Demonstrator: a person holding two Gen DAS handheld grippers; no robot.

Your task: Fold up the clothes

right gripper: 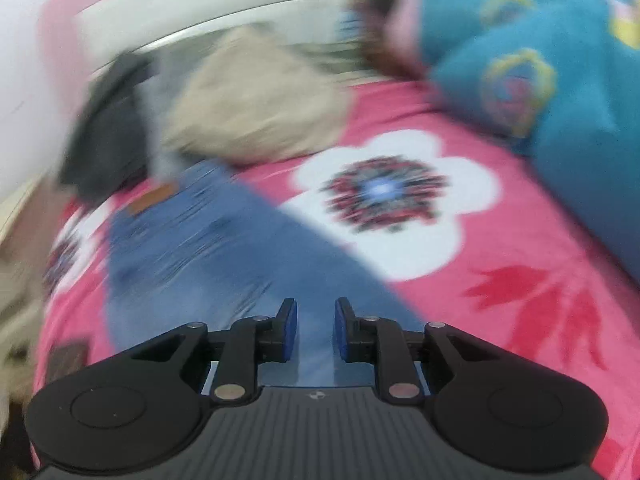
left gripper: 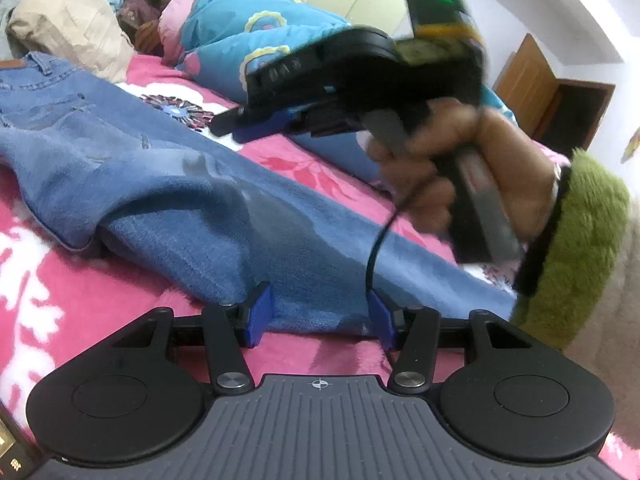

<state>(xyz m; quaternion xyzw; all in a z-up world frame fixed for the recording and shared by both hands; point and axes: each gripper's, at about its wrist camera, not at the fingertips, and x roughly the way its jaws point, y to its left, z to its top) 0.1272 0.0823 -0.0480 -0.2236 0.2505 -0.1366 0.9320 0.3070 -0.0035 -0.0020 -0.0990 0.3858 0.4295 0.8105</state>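
Blue jeans (left gripper: 132,160) lie stretched across the pink flowered bed cover (left gripper: 72,300), waistband far left, one leg running to the lower right. My left gripper (left gripper: 320,316) is low over the leg's hem. Its jaws stand half apart with denim between the blue pads and no pinch showing. In the left wrist view my right gripper (left gripper: 236,122) hovers above the bed beyond the jeans, held by a hand (left gripper: 460,168) in a fuzzy green sleeve. In the blurred right wrist view the right gripper (right gripper: 316,320) hangs over the jeans (right gripper: 200,248), jaws slightly apart with nothing between them.
A person lies under a blue flowered blanket (left gripper: 248,28) along the far side of the bed, head near a beige pillow (left gripper: 68,20). Dark clothes (right gripper: 108,128) are piled by the white headboard (right gripper: 200,4). A brown door (left gripper: 532,80) stands at the right.
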